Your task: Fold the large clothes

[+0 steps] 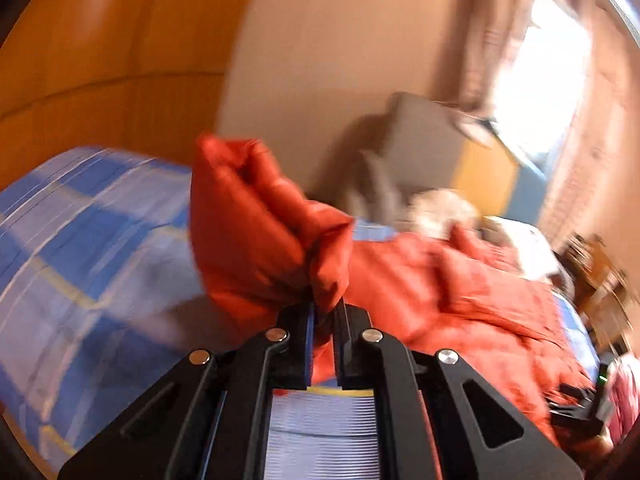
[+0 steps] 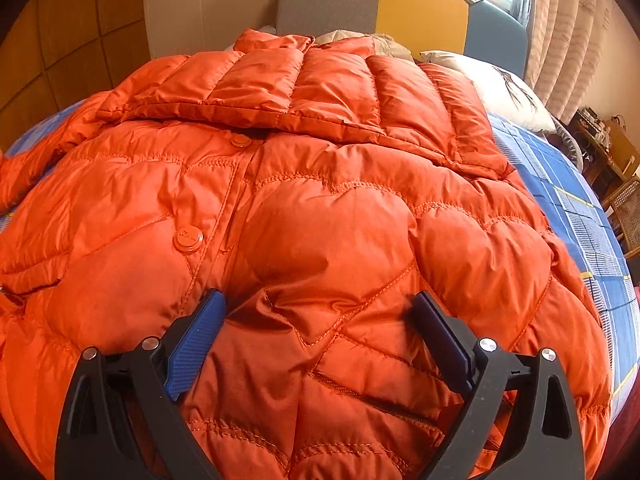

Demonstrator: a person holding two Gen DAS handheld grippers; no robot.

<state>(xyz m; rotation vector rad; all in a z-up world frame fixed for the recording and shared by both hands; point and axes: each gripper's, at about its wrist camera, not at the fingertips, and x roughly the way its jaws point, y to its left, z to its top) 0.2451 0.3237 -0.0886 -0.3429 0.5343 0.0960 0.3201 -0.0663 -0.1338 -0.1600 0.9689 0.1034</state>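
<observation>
- Left gripper: jaws pinched nearly together, clamped on a bunch of orange fabric, apparently a sleeve of the puffer jacket.
- Clamped fabric rises from the fingertips toward upper left of the left wrist view, lifted clear of the blue plaid bedsheet; rest of the jacket trails off to the right of the frame, lying on the bed.
- Left wrist view heavily motion-blurred; no finer detail on the grip.
- Right gripper: jaws spread wide, holding nothing; blue ribbed fingers sit low in the frame, one each side of a quilted bulge near the jacket's lower edge. Contact with the fabric: cannot tell.
- Jacket fills the centre of the right wrist view, spread on the bed, front up, folded-over panel across the upper part.
- Two orange snap buttons: nearer snap left of centre, farther snap above it. Embossed writing on the nearer snap, too small to read.
- Zip pocket at lower centre, between the right gripper's fingers.
- Pale pillow at upper right, beyond the jacket.
</observation>
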